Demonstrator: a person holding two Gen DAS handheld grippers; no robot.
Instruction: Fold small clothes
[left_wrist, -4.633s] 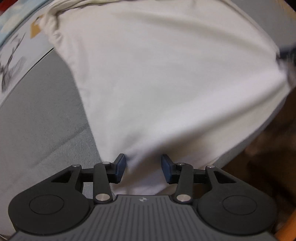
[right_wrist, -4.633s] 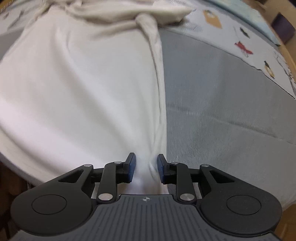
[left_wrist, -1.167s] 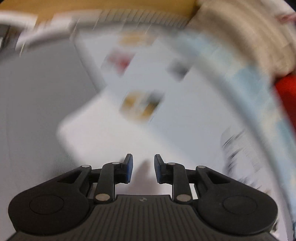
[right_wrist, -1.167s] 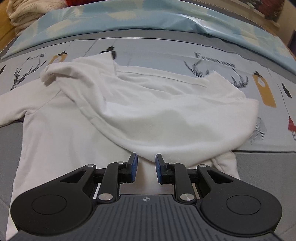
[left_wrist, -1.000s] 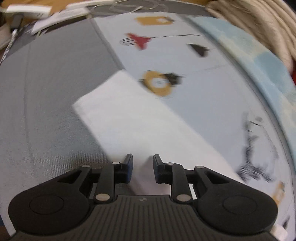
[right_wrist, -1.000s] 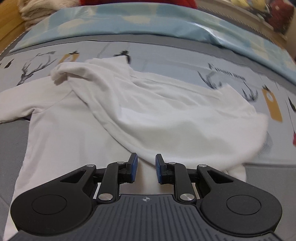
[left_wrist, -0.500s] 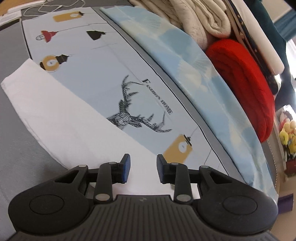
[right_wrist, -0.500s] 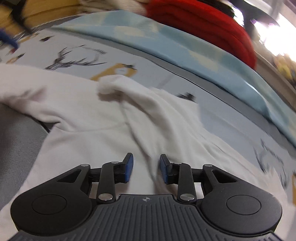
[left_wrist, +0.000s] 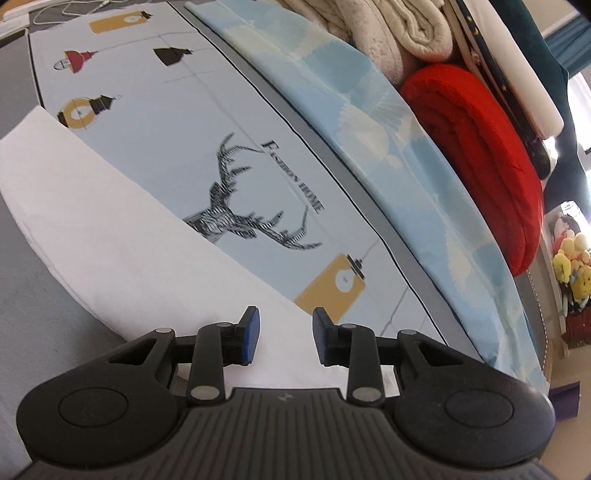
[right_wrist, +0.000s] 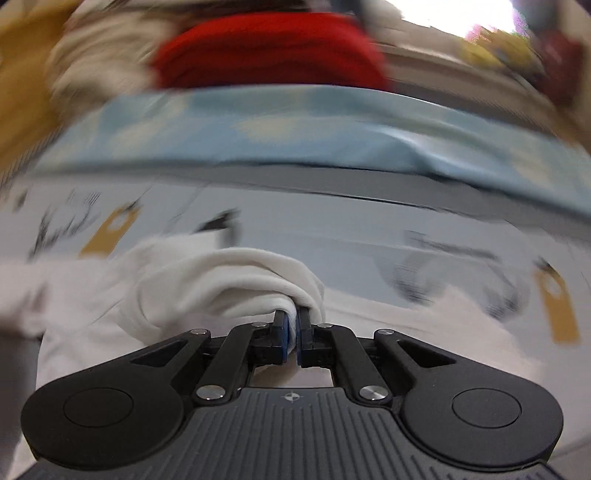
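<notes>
A white shirt lies on the printed bed sheet. In the left wrist view one long white sleeve (left_wrist: 110, 236) lies flat and runs from the upper left down under my left gripper (left_wrist: 284, 332), which is open and empty just above the cloth. In the right wrist view my right gripper (right_wrist: 293, 328) is shut on a bunched fold of the white shirt (right_wrist: 229, 284); the rest of the shirt spreads left and right below it. That view is blurred by motion.
The sheet (left_wrist: 207, 122) has deer, lamp and tag prints. A light blue quilt (left_wrist: 369, 122) runs along the far side, with a red blanket (left_wrist: 480, 147), a cream blanket (left_wrist: 402, 33) and plush toys (left_wrist: 572, 266) behind it. Grey bedding (left_wrist: 33, 295) lies at the left.
My right gripper has closed on a bunched fold of the shirt and swung toward the far side of the bed. My left gripper has opened slightly wider over the sleeve.
</notes>
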